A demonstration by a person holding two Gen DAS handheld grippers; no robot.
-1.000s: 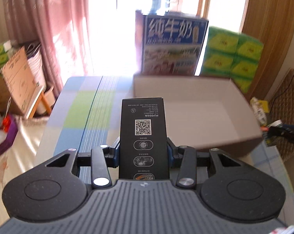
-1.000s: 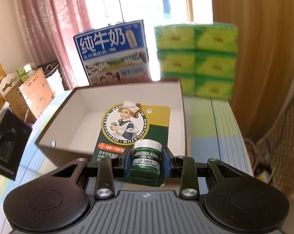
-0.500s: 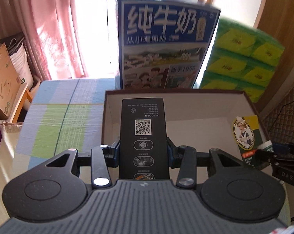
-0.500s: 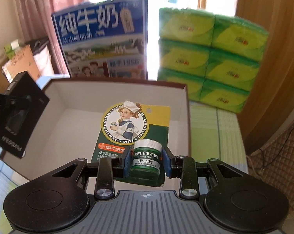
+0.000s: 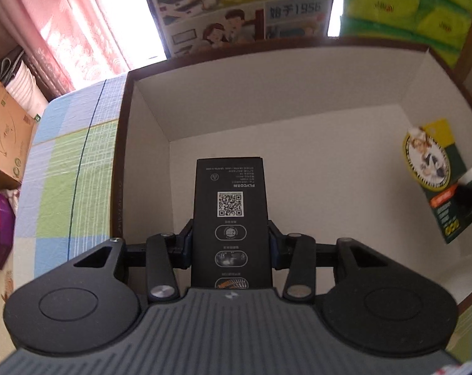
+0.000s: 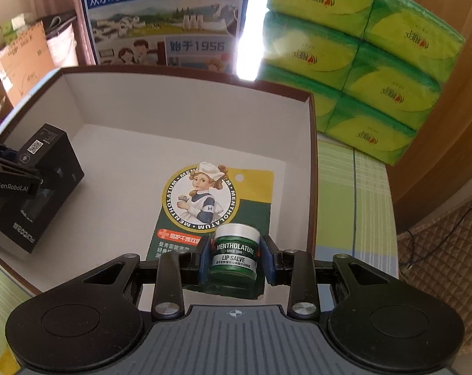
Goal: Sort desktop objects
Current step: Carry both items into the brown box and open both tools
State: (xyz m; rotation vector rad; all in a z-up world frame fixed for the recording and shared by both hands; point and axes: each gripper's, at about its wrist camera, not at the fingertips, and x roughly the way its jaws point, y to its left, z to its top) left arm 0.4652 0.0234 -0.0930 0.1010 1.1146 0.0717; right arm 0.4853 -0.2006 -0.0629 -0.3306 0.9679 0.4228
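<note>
Your left claw (image 5: 229, 247) was clamped on the tall black cardboard box (image 5: 231, 218), its lower end hidden, inside the open white-lined carton (image 5: 298, 93). Your right claw (image 6: 234, 259) gripped the green carded lip-salve jar (image 6: 234, 256) over the carton's right side.

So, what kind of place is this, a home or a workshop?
Most likely a home: pink curtains at a sunlit window, a checked tablecloth, and household stock behind the box, namely a milk carton and tissue packs.
</note>
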